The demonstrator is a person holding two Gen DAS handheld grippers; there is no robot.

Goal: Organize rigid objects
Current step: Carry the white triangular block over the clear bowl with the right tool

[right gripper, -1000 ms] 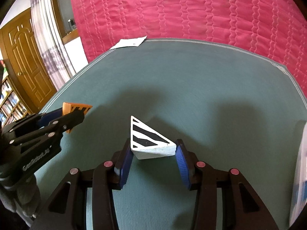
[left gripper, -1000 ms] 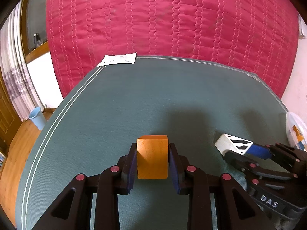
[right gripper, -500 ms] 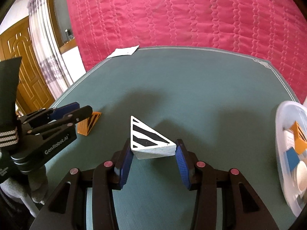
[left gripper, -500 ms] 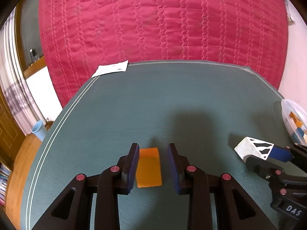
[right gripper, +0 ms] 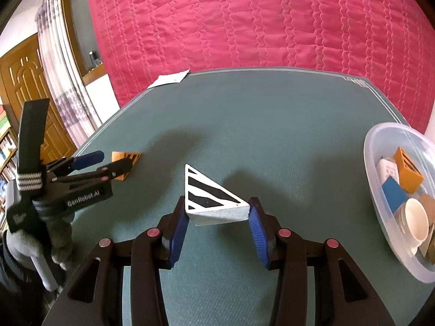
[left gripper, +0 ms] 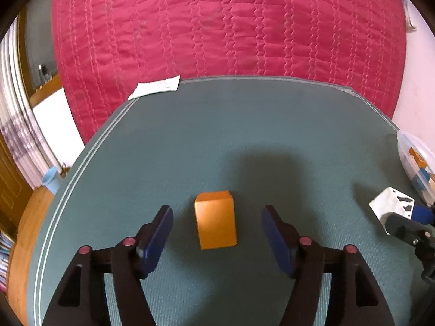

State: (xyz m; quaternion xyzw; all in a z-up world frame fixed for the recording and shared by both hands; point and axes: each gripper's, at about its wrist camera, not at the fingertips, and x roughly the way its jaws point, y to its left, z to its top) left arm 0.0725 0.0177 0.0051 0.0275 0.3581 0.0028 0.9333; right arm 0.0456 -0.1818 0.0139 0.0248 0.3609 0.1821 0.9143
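Note:
An orange block [left gripper: 215, 221] lies on the green table mat [left gripper: 244, 125], free between the jaws of my left gripper [left gripper: 216, 224], which are opening and stand clear of it on both sides. The same orange block [right gripper: 125, 162] shows at the left of the right wrist view, with the left gripper [right gripper: 114, 161] around it. My right gripper [right gripper: 217, 217] is shut on a white triangular block with black stripes [right gripper: 210, 198], held above the mat. That striped block [left gripper: 391, 203] also appears at the right edge of the left wrist view.
A clear plastic tub [right gripper: 380, 206] at the right edge of the mat holds an orange block, a blue block, a white cup and other pieces. A white paper slip [left gripper: 156, 88] lies at the mat's far left corner. A red quilt [left gripper: 231, 27] hangs behind the table.
The left gripper's jaws have spread and let go of the orange block, which now lies on the mat. The right gripper has carried the striped block to the right, bringing the tub into view.

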